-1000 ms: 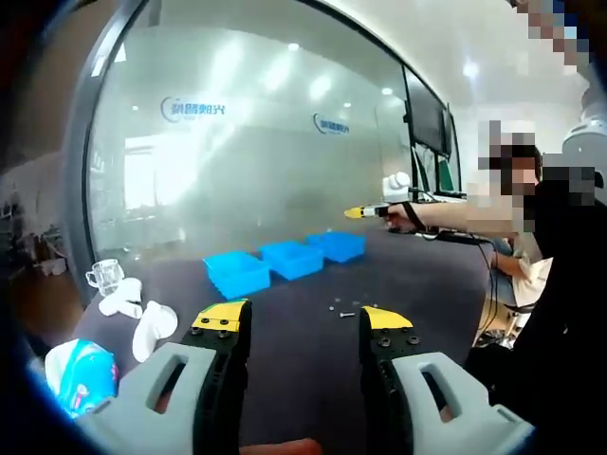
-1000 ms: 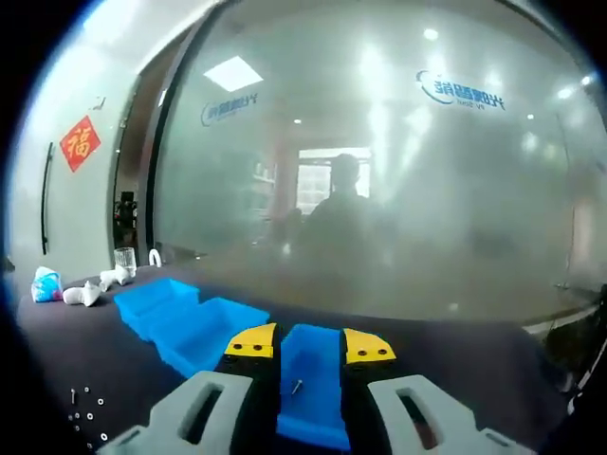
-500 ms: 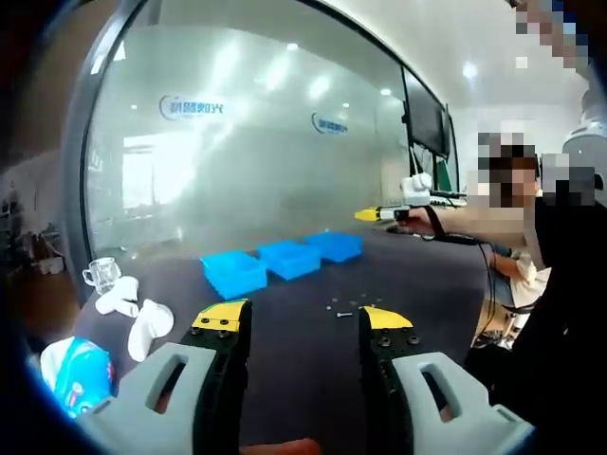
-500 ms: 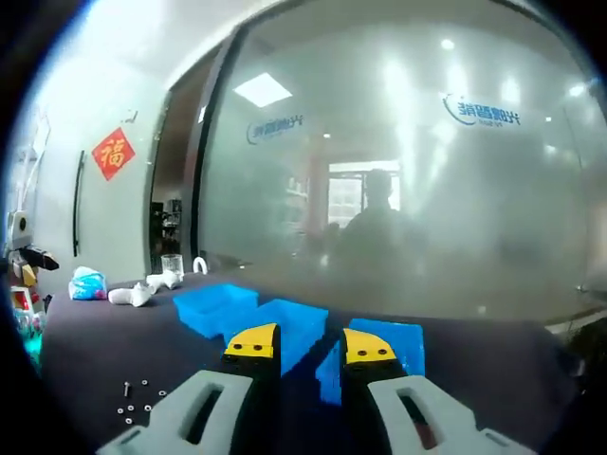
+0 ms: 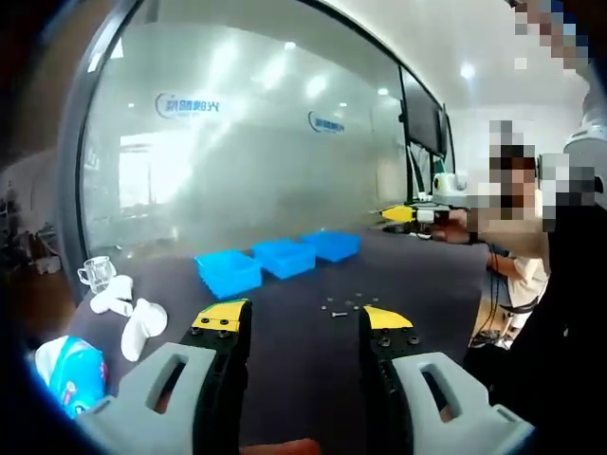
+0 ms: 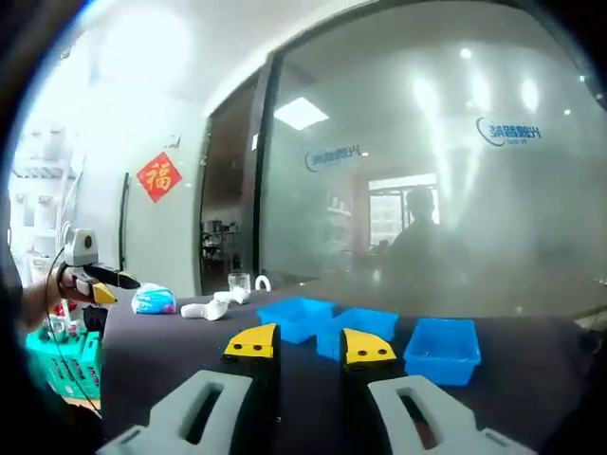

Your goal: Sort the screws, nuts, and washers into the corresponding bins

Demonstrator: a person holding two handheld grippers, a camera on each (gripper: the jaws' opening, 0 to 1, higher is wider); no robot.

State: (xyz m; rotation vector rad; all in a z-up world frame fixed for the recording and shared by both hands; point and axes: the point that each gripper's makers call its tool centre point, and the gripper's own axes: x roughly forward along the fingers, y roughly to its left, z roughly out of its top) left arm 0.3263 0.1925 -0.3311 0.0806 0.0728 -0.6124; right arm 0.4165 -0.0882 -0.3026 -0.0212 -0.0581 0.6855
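Observation:
Three blue bins [image 5: 284, 258] stand in a row on the dark table [image 5: 303, 360]. Small screws, nuts and washers [image 5: 345, 306] lie loose in front of them. My left gripper [image 5: 303, 318] hovers over the near part of the table, open, with nothing between its yellow-tipped jaws. At the right, a hand holds my right gripper [image 5: 406, 215] high and beyond the bins. In the right gripper view, the right gripper [image 6: 309, 345] is open with a narrow empty gap. The bins [image 6: 442, 349] lie ahead and to the right. The left gripper [image 6: 102, 279] shows far left.
A glass cup [image 5: 95, 273], white pieces [image 5: 135, 328] and a blue-and-white packet [image 5: 70, 366] lie at the table's left end. A person [image 5: 531, 284] sits at the right. A frosted glass wall [image 5: 247, 152] runs behind the table. A green basket [image 6: 63, 353] sits beside it.
The right gripper has swung away from over the bins, which now sit further off and to the right in its view. In the left gripper view it has moved right.

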